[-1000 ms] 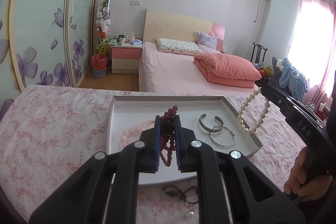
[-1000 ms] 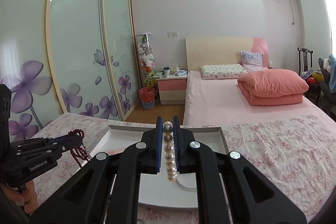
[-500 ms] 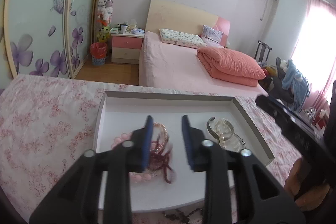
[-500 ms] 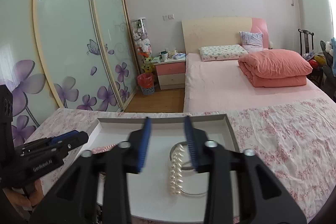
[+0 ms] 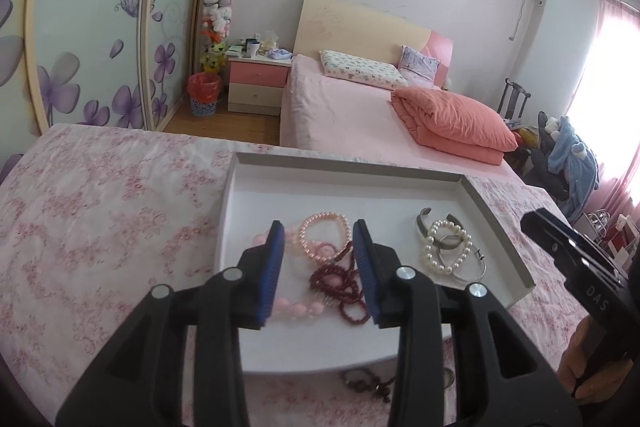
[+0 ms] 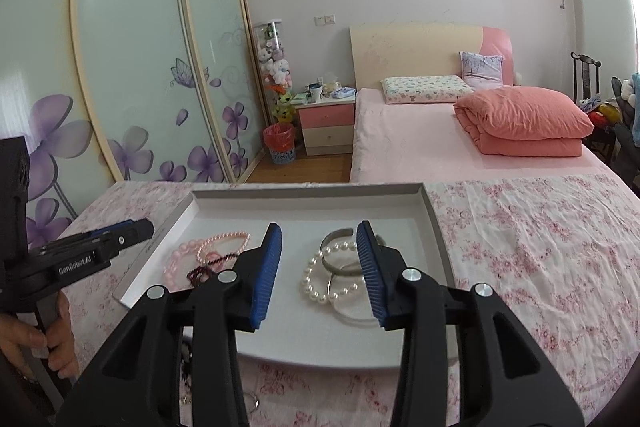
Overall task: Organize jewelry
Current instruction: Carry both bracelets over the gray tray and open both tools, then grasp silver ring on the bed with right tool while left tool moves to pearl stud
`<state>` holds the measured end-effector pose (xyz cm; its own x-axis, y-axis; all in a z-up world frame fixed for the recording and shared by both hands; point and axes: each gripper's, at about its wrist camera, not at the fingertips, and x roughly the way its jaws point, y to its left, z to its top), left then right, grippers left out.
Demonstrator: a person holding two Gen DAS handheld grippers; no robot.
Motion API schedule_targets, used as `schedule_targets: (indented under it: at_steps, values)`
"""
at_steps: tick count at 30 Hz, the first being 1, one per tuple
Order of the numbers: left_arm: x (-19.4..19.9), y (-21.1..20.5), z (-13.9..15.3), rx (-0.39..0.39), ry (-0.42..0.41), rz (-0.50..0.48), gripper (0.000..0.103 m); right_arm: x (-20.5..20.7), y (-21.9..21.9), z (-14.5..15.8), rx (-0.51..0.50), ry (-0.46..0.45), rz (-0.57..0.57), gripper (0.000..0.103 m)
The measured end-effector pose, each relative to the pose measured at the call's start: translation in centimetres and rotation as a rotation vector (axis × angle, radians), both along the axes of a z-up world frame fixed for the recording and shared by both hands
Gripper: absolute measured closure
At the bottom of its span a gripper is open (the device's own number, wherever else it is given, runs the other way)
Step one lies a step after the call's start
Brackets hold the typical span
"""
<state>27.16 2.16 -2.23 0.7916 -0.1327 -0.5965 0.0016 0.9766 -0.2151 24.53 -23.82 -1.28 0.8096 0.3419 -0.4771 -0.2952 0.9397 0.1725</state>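
A white tray [image 5: 344, 183] lies on the floral tablecloth. In it lie a dark red bead bracelet [image 5: 340, 283], pink bead bracelets [image 5: 316, 239], a white pearl bracelet [image 5: 446, 247] and silver bangles [image 5: 472, 271]. My left gripper [image 5: 319, 235] is open and empty above the red and pink bracelets. My right gripper [image 6: 319, 233] is open and empty above the pearl bracelet [image 6: 326, 277] and bangles [image 6: 340, 255]. The pink bracelets [image 6: 208, 251] show at the tray's left in the right wrist view.
A dark bead bracelet [image 5: 368, 383] and a small ring [image 6: 250, 403] lie on the tablecloth [image 5: 100, 211] in front of the tray. Behind the table are a pink bed [image 5: 360, 115], a nightstand [image 5: 258, 87] and a sliding wardrobe [image 6: 140, 67].
Both grippers opened. The red bracelet dropped from the left gripper and the pearl bracelet from the right gripper; both now lie in the tray.
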Motion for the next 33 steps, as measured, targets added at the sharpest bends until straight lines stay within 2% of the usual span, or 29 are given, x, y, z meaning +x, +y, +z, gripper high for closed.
schedule_targets:
  at_steps: [4,13,19,24,25,26,29,33]
  values:
    - [-1.4,0.7,-0.3,0.002,0.006,0.002,0.063,-1.2,0.2,-1.1,-0.009,0.059,0.049,0.062]
    - [-5.3,1.6,-1.9,0.018,0.048,-0.003,0.055,-4.6,2.0,-5.6,-0.082,0.257,0.211,0.062]
    - [-6.0,2.1,-2.1,0.014,0.059,0.015,0.054,-5.9,3.8,-6.7,-0.139,0.295,0.277,0.063]
    - [-6.3,1.9,-2.0,0.017,0.059,0.013,0.054,-5.5,5.3,-7.2,-0.197,0.304,0.268,0.067]
    - [-6.3,1.9,-2.0,0.018,0.059,0.012,0.054,-5.4,5.6,-7.2,-0.203,0.299,0.263,0.070]
    - [-6.4,1.8,-2.0,0.019,0.059,0.010,0.054,-5.3,5.7,-7.1,-0.208,0.300,0.260,0.081]
    - [-6.6,1.5,-2.1,0.018,0.064,-0.002,0.053,-5.2,5.2,-7.1,-0.210,0.302,0.240,0.081]
    - [-7.0,0.6,-2.4,0.021,0.078,-0.042,0.053,-5.2,3.2,-7.1,-0.214,0.308,0.155,0.081]
